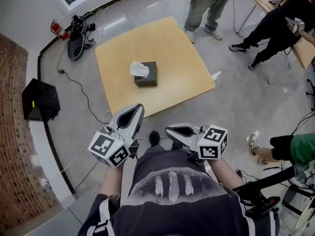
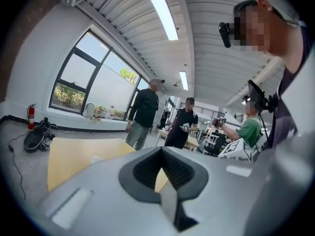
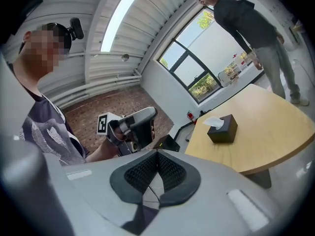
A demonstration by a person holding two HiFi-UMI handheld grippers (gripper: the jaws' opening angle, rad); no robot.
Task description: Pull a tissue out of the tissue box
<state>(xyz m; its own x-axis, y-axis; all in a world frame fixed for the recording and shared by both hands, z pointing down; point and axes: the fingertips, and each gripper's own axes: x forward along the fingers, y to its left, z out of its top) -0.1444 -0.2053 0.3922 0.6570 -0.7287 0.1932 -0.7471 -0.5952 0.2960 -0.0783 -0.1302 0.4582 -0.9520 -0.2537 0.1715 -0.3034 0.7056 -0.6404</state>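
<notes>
A black tissue box (image 1: 146,74) stands near the middle of a square wooden table (image 1: 177,58), with a white tissue (image 1: 139,69) sticking up from its top. In the right gripper view the tissue box (image 3: 224,130) and its tissue (image 3: 212,122) lie far off to the right. My left gripper (image 1: 139,107) is held close to my body, short of the table's near edge, shut and empty. My right gripper (image 1: 167,128) is beside it, pointing left, also shut with nothing in it. The left gripper (image 2: 162,154) hides the box in its own view; the right gripper (image 3: 157,154) shows closed jaws.
Two people (image 1: 211,4) stand at the table's far right side, and another sits at the right (image 1: 290,149). A black case (image 1: 40,100), a bag (image 1: 76,36), a red fire extinguisher (image 1: 58,29) and cables (image 1: 83,92) lie on the floor at left. A brick wall (image 1: 15,146) runs along the left.
</notes>
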